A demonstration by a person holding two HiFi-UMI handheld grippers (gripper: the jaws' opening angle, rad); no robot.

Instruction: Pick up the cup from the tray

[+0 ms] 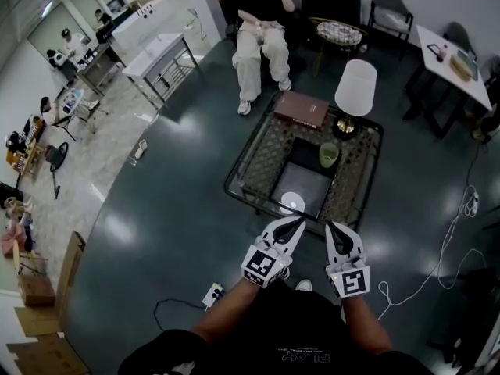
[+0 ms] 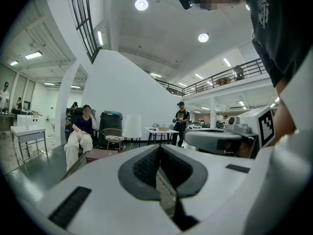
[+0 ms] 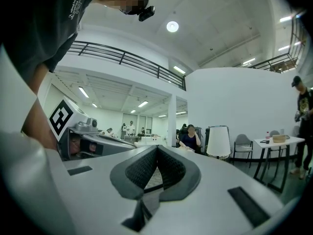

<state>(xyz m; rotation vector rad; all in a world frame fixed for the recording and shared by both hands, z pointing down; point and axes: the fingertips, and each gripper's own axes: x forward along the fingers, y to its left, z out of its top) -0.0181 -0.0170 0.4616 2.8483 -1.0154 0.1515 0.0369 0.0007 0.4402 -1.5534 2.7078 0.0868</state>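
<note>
In the head view a dark tray lies in the middle of a low woven-top table. A green cup stands upright at the tray's far right edge. A white round thing sits at the tray's near edge. My left gripper and right gripper hover side by side over the table's near edge, just short of the tray. Both are shut with nothing between the pads, as the left gripper view and the right gripper view show. Neither gripper view shows the cup.
A white-shaded lamp and a brown flat box stand at the table's far side. A person sits in a chair beyond it. A white table is at far right. A cable and a power strip lie on the floor.
</note>
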